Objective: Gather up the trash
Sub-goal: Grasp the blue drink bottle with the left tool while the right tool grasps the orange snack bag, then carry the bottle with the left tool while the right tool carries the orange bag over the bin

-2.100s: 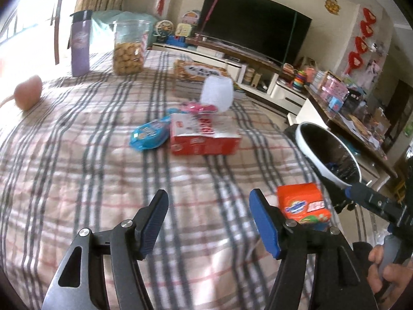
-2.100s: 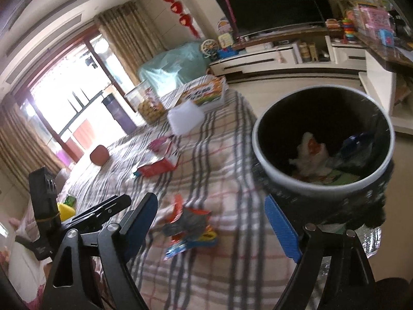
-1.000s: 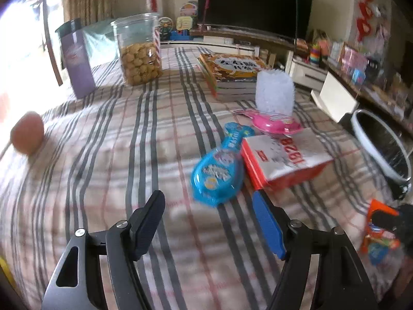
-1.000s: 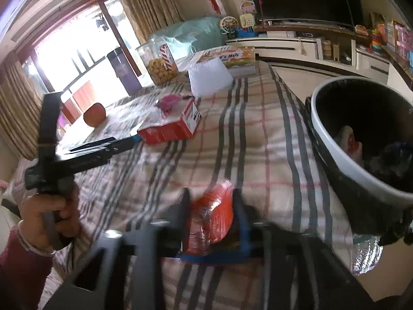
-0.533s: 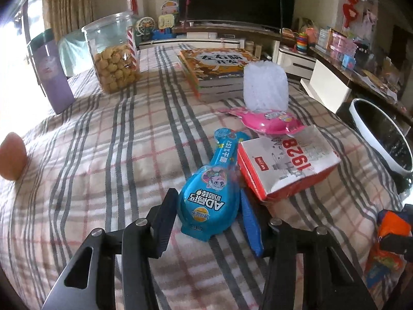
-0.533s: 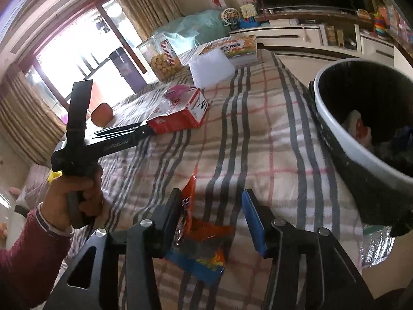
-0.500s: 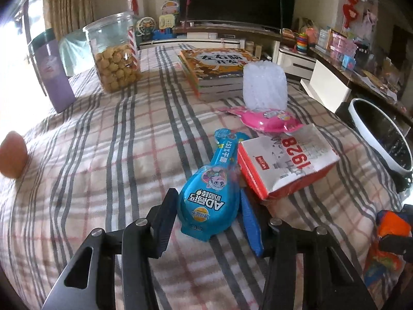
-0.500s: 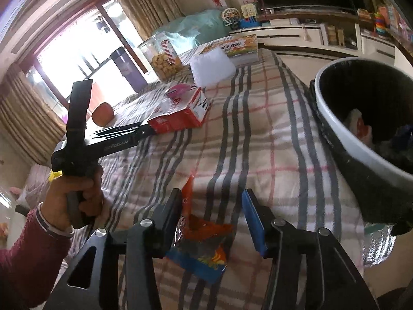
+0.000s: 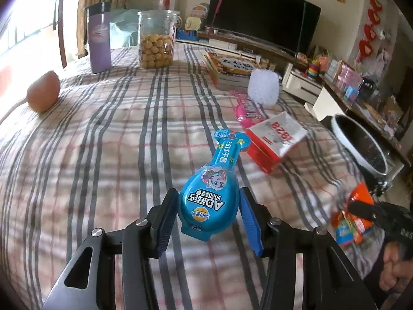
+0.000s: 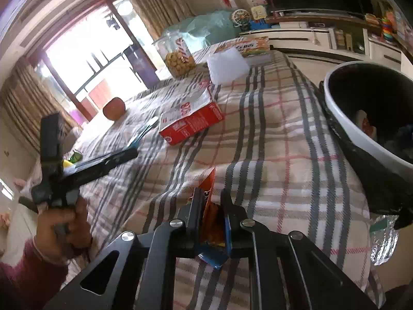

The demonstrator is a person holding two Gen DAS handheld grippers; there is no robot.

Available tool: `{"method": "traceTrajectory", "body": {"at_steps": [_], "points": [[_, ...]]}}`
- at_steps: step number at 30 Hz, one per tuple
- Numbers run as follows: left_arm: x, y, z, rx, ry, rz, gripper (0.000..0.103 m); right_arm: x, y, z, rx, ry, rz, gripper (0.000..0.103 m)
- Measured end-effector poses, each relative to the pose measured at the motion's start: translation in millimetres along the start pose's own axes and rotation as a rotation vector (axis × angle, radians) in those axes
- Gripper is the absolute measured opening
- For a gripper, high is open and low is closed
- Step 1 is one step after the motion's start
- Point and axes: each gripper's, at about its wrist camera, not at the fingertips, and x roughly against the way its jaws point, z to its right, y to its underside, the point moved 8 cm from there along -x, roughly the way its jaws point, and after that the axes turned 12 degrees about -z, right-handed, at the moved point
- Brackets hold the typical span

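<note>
Left gripper [image 9: 209,215] jaws pinched blue blister pack [image 9: 210,196] by wide rounded end, lifted off plaid tabletop [image 9: 108,134]. Judged light, stiffish, slick plastic. Right gripper [image 10: 212,215] jaws, just closing, clamped crumpled orange wrapper [image 10: 210,213], soft and featherlight, near bin [image 10: 335,108].

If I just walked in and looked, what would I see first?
Probably the bright blue snack packet, pinched between the left tongs just above the striped tablecloth. Next, the orange wrapper squeezed in the right tongs, with the black bin waiting just off the table's edge to the right.
</note>
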Motion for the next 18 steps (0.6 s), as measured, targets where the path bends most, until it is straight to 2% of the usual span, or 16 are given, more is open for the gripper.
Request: {"method": "traceTrajectory", "body": {"at_steps": [8,18], "points": [[26.9,20.9,35.9,-0.036,0.054,0.015,0.047,28.4,-4.9,14.5,-0.043,-0.010,0.064,0.013],[26.5,14.2,88.0,-0.141,0.108,0.010,0.047,68.1,-9.9,46.6,-0.102,0.024,0.149,0.013]]}}
